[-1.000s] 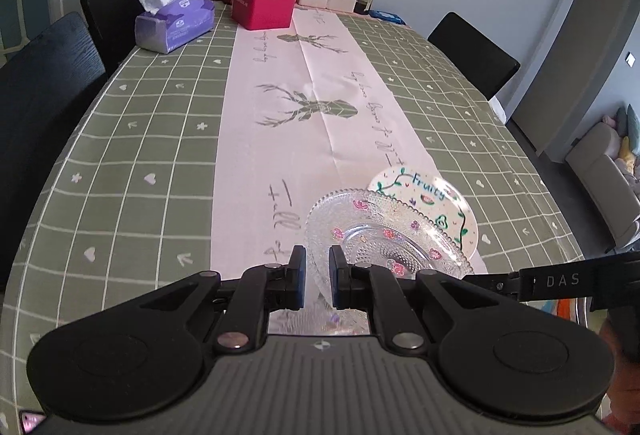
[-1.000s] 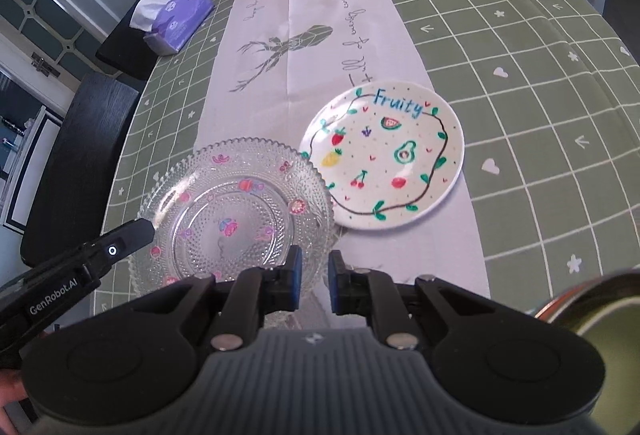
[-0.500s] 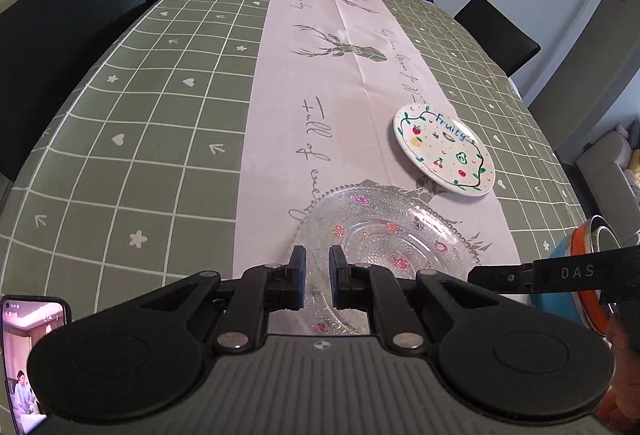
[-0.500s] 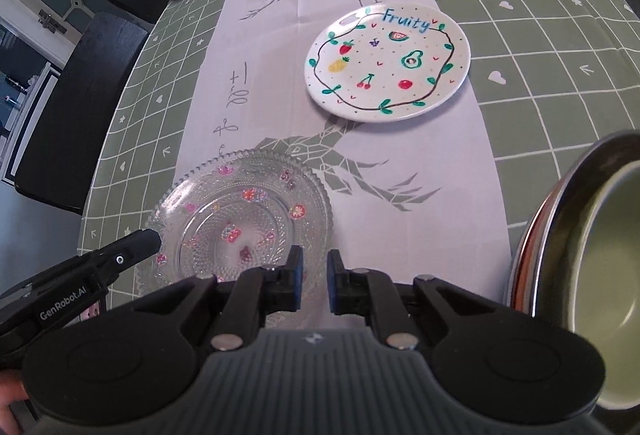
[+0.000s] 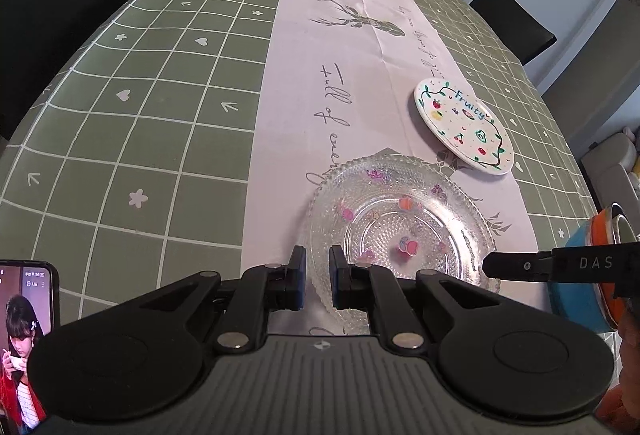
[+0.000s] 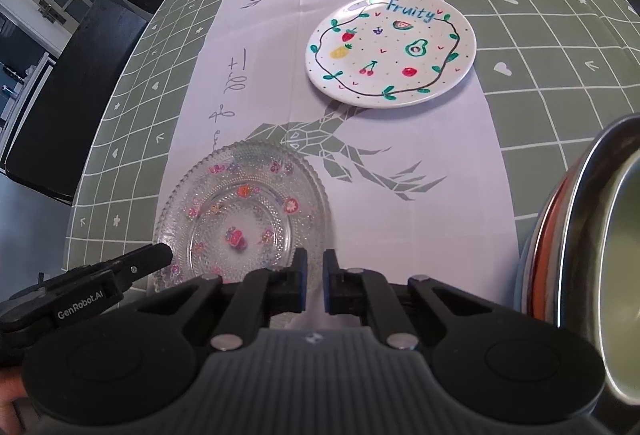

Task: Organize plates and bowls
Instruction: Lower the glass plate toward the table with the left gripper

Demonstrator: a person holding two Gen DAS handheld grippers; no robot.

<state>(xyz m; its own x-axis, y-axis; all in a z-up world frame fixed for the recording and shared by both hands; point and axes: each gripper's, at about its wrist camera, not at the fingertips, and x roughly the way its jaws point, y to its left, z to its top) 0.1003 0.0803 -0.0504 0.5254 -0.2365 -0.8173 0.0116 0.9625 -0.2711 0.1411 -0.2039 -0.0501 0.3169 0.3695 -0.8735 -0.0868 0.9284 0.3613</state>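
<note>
A green checked tablecloth (image 5: 160, 123) with a pale runner (image 5: 320, 75) covers the long table. Both grippers tilt downward: the left gripper (image 5: 317, 277) clamps the glass plate (image 5: 400, 227) rim, and the right gripper (image 6: 315, 281) is clenched on the rim's other side.

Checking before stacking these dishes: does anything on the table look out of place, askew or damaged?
Only the phone at the near left edge of the table, screen lit, seems out of place among dishes. The glass plate and Fruity plate look unbroken; nothing is spilled.
</note>
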